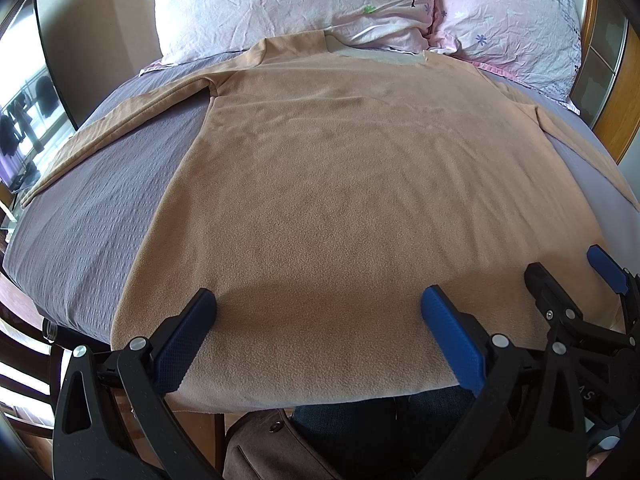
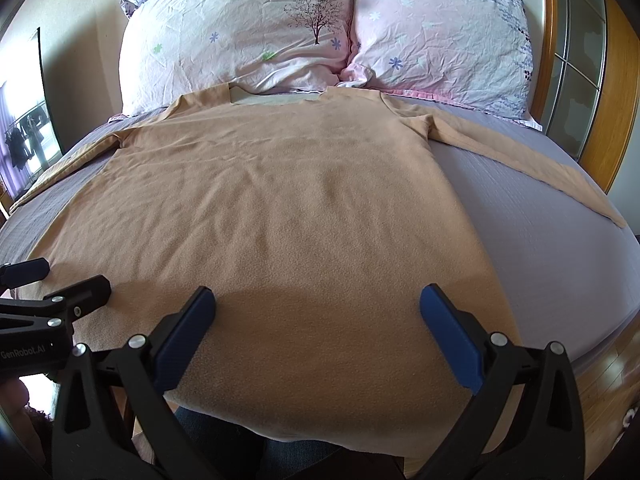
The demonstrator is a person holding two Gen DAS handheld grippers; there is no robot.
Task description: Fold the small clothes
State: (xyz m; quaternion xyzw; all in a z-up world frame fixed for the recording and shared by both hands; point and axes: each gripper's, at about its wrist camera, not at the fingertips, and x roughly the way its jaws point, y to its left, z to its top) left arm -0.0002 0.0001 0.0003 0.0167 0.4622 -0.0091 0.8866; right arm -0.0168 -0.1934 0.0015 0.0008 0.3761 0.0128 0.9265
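Note:
A tan long-sleeved fleece top (image 1: 340, 184) lies flat on the purple bed sheet (image 1: 88, 216), neck towards the pillows, both sleeves spread out to the sides. It also shows in the right wrist view (image 2: 288, 200). My left gripper (image 1: 318, 304) is open, hovering over the hem near its left part. My right gripper (image 2: 318, 304) is open over the hem near its right part; it also shows at the right edge of the left wrist view (image 1: 572, 276). The left gripper shows at the left edge of the right wrist view (image 2: 60, 276). Neither holds anything.
Two pink floral pillows (image 2: 240, 36) (image 2: 440, 36) lie at the head of the bed. A wooden-framed glass door (image 2: 580, 60) stands on the right. A window (image 1: 24, 120) is on the left. The bed's near edge (image 2: 600, 344) runs just under the hem.

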